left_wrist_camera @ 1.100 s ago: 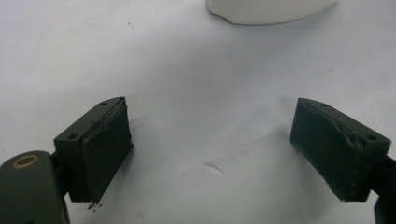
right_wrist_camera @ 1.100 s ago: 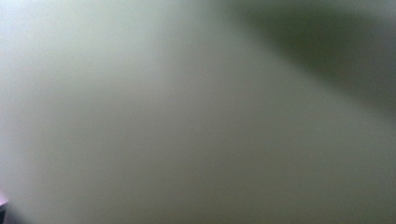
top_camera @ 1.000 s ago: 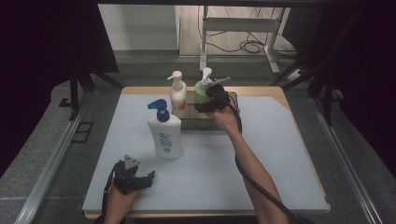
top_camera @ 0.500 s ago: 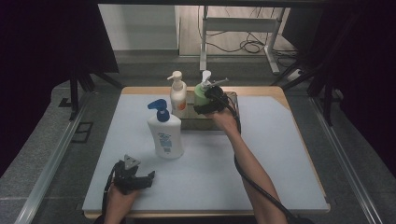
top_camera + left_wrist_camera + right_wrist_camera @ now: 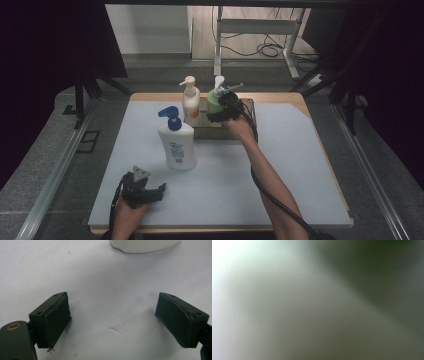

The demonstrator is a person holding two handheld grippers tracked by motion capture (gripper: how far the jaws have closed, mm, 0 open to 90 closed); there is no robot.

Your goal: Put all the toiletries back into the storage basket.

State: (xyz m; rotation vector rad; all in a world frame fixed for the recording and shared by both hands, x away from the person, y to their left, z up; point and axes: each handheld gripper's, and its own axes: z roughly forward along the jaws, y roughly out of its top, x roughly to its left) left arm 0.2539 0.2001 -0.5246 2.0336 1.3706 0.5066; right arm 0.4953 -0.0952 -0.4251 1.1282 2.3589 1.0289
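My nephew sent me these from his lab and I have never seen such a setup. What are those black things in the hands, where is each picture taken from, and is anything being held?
There is no robot here: a person sits at a table and holds a black two-jaw gripper in each hand. The wide picture comes from a camera above, looking down on the pale grey table mat. The other two come from small cameras riding on the grippers.

On the mat stands a large white pump bottle with a blue top. Behind it a dark tray holds a slim white bottle with an orange label and a green pump bottle.

The left gripper rests low over the mat, open and empty. The right gripper is at the green bottle; its own picture is a close blur, so whether it grips is unclear.
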